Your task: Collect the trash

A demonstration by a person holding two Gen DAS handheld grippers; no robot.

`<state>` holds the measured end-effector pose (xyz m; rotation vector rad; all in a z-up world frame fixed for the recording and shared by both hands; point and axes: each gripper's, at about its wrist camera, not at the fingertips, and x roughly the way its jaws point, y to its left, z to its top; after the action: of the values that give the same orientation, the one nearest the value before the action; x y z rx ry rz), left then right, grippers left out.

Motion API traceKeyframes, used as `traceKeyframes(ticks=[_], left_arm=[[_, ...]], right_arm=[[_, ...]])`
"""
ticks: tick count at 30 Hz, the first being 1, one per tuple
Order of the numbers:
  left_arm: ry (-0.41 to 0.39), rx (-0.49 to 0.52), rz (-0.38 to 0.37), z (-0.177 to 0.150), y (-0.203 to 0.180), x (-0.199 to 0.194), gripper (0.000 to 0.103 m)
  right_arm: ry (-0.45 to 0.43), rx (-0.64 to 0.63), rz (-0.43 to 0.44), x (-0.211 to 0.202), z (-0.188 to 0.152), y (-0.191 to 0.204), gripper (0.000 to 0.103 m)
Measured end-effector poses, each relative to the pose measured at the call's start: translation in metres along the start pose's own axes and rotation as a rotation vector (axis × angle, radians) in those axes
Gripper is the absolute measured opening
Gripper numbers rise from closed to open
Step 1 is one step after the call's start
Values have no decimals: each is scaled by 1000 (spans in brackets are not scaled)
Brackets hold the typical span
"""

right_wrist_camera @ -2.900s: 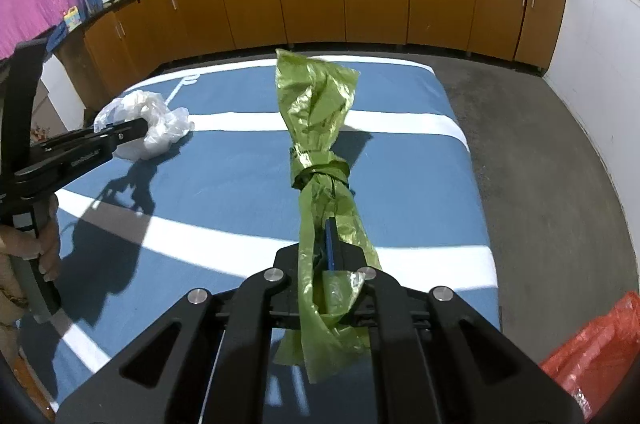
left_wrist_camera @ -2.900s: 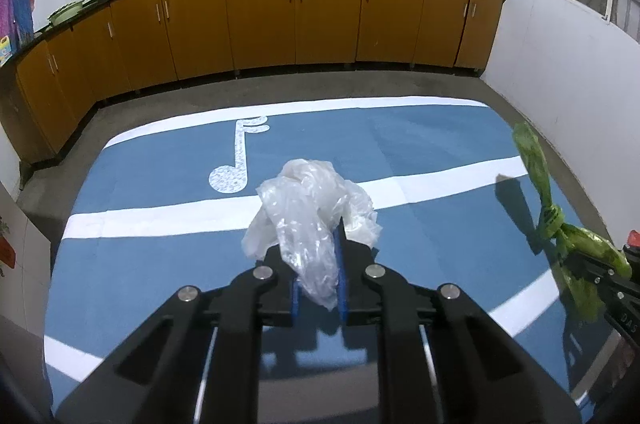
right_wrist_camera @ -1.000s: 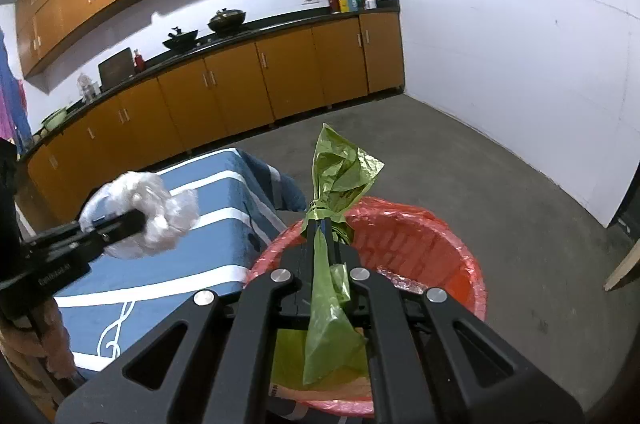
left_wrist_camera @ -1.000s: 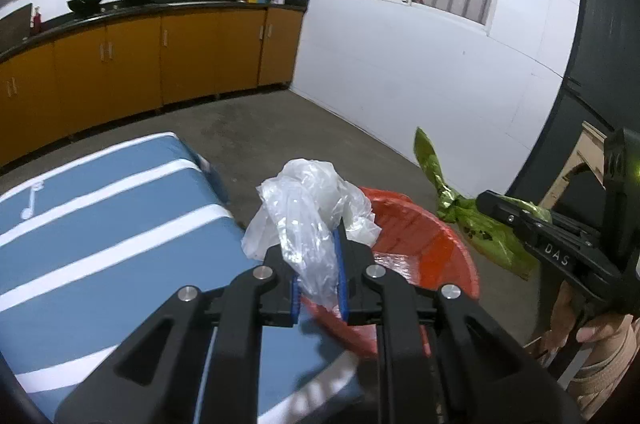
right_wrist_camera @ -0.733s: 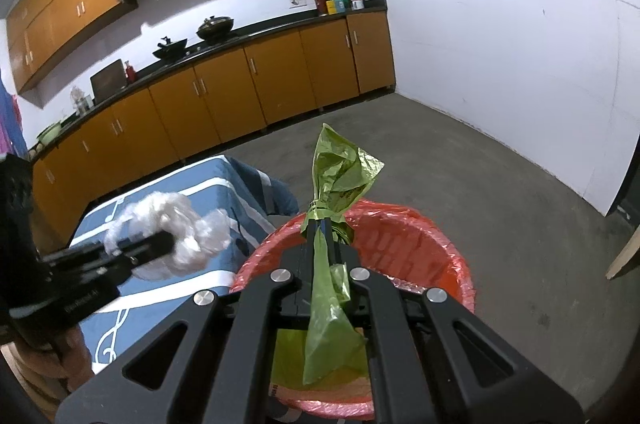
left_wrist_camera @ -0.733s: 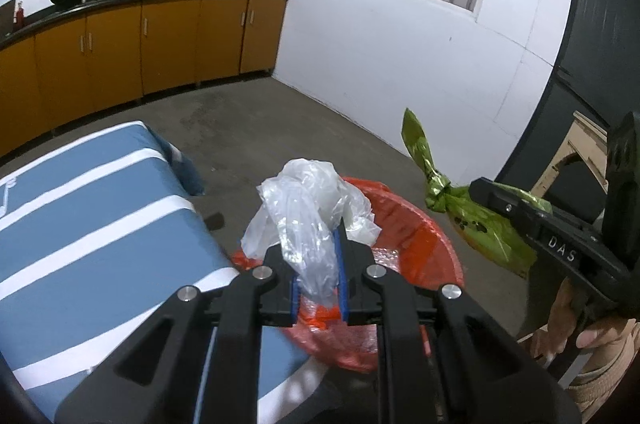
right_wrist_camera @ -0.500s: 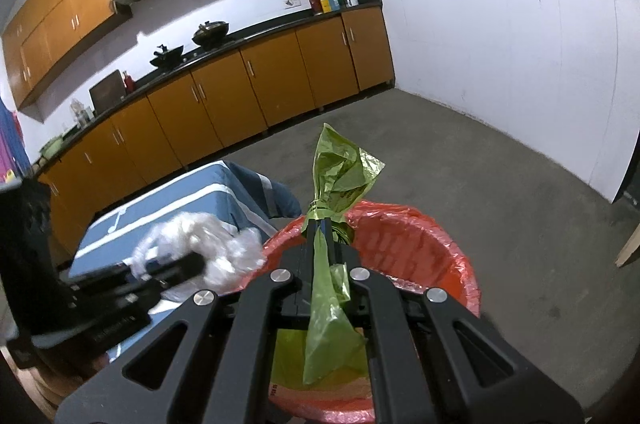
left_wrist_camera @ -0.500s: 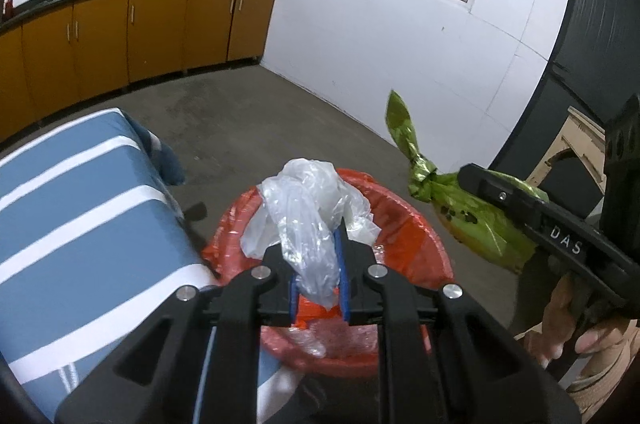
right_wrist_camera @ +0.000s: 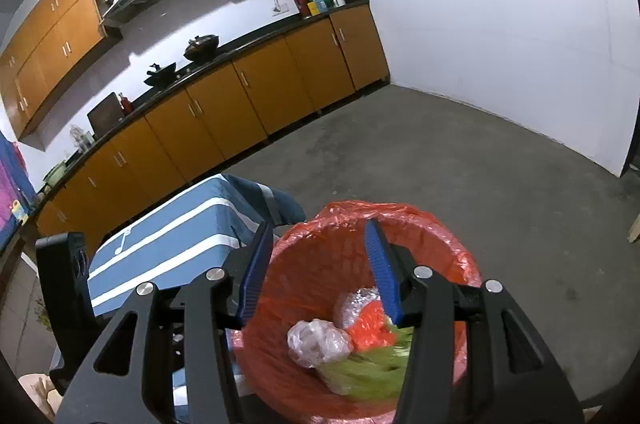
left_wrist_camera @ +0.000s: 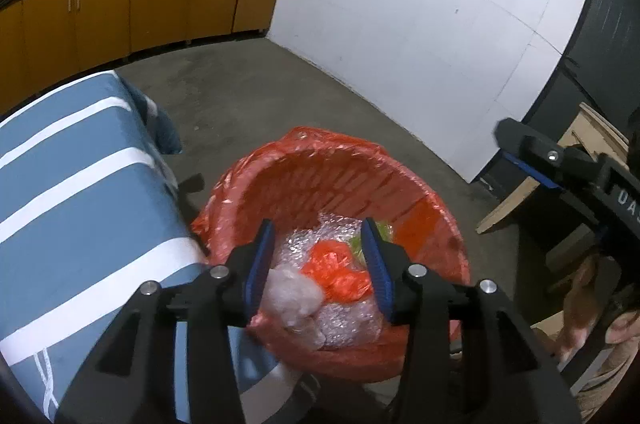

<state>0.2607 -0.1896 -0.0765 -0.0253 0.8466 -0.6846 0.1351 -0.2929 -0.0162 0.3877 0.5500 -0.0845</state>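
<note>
two black hand-held grippers with blue finger pads hang over a round red basket lined with a red plastic bag (left_wrist_camera: 352, 160), which stands on the grey concrete floor (right_wrist_camera: 460, 176) just beside a table covered in a blue cloth with white stripes (left_wrist_camera: 80, 192). the left gripper (left_wrist_camera: 318, 264) has its jaws spread and opening, with nothing pinched between the pads; below it a crumpled clear plastic bag (left_wrist_camera: 294, 294) lies inside the basket, blurred. the right gripper (right_wrist_camera: 318, 264) likewise has its jaws apart and opening, holding nothing; under it a knotted green plastic bag (right_wrist_camera: 368, 370), also blurred, lies in the basket touching the clear bag. beside them in the basket sit a wad of bubble wrap (right_wrist_camera: 356, 298) and a scrap of red plastic (right_wrist_camera: 370, 326). in the left wrist view the right gripper shows at the right edge, a person's hand (left_wrist_camera: 592, 308) around its handle. orange wooden cabinets under a black countertop (right_wrist_camera: 248, 96) line the far wall.
</note>
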Motion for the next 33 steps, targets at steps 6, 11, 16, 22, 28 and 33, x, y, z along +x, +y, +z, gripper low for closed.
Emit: traceKeyframes(ticks=[6, 11, 16, 22, 28, 33], left_arm=[[-95, 24, 82, -10, 6, -38, 70], [-191, 57, 166, -23, 7, -81, 86], [-254, 68, 255, -35, 10, -119, 94], [-300, 29, 351, -57, 15, -158, 99], [-340, -21, 431, -82, 22, -195, 99], [-382, -51, 485, -101, 21, -226, 99]], right_arm=[[-35, -80, -89, -26, -8, 9, 77], [-65, -113, -137, -48, -18, 18, 91], [-92, -142, -170, -68, -31, 30, 101], [-92, -181, -220, -83, -48, 46, 101], [-118, -226, -274, -102, -63, 66, 101], [-124, -232, -257, -117, -74, 77, 101]])
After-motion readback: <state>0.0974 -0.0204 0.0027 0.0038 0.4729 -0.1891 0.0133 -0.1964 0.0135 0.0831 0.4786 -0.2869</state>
